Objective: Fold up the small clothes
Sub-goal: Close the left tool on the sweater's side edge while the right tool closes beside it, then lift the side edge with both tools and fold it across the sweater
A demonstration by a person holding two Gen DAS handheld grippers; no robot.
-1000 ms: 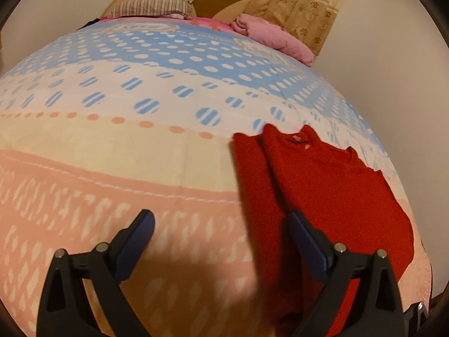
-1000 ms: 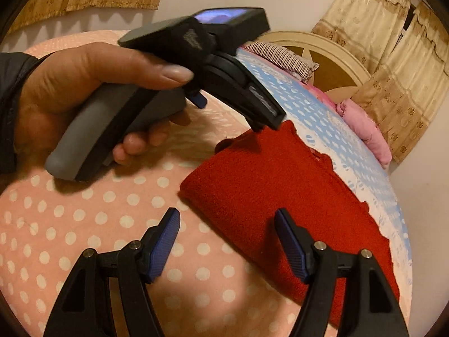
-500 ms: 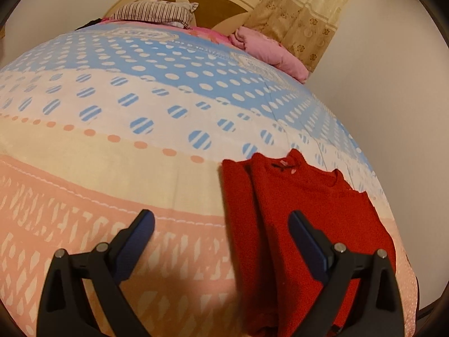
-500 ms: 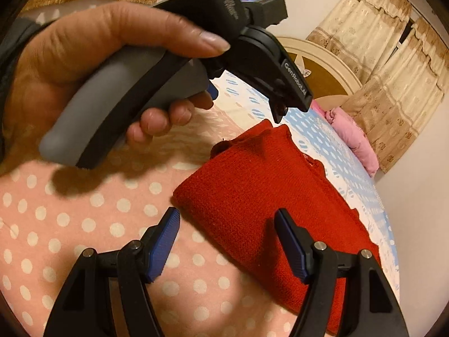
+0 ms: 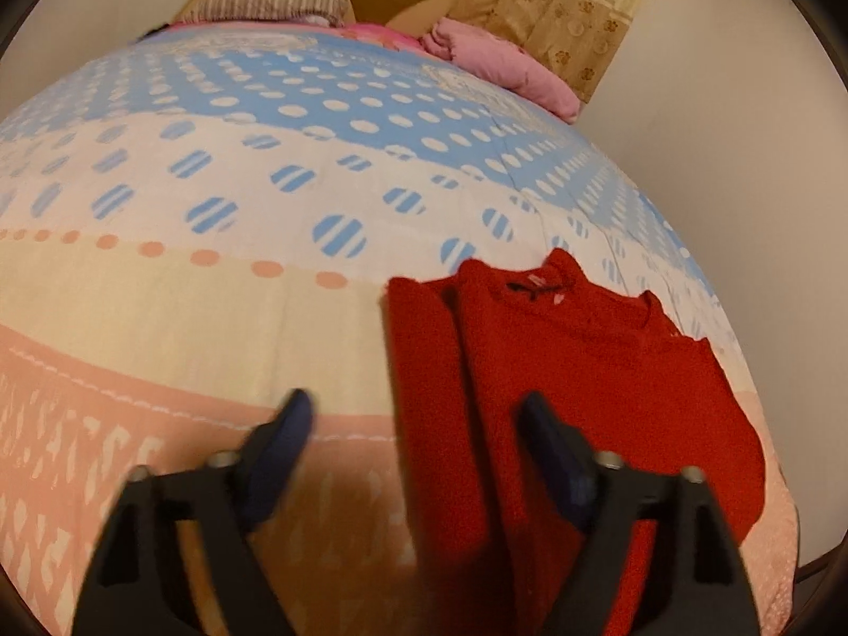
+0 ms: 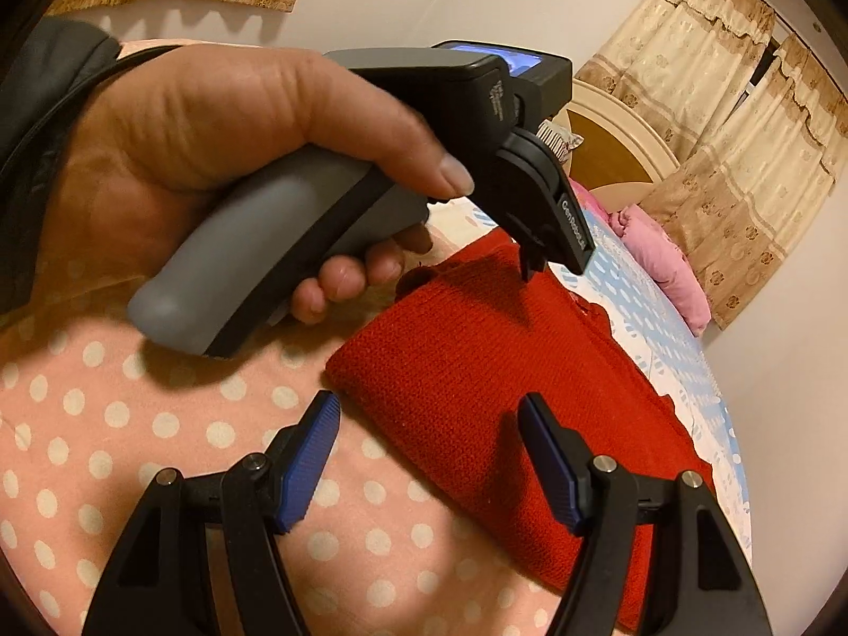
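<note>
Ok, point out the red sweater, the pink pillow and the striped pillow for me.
red sweater (image 5: 609, 371): left wrist view, middle of its chest.
pink pillow (image 5: 509, 63): left wrist view, middle of its top.
striped pillow (image 5: 275, 0): left wrist view, middle of its front.

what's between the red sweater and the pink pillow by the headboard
Only bare dotted bedspread lies between the red sweater and the pink pillow, seen in the left wrist view.

Warm, dim indoor light tints both fisheye views orange. The bed bulges, with black vignetted corners. The left view is motion-blurred, especially its left hand-held gripper; the right view is sharp, with soft shadows.
</note>
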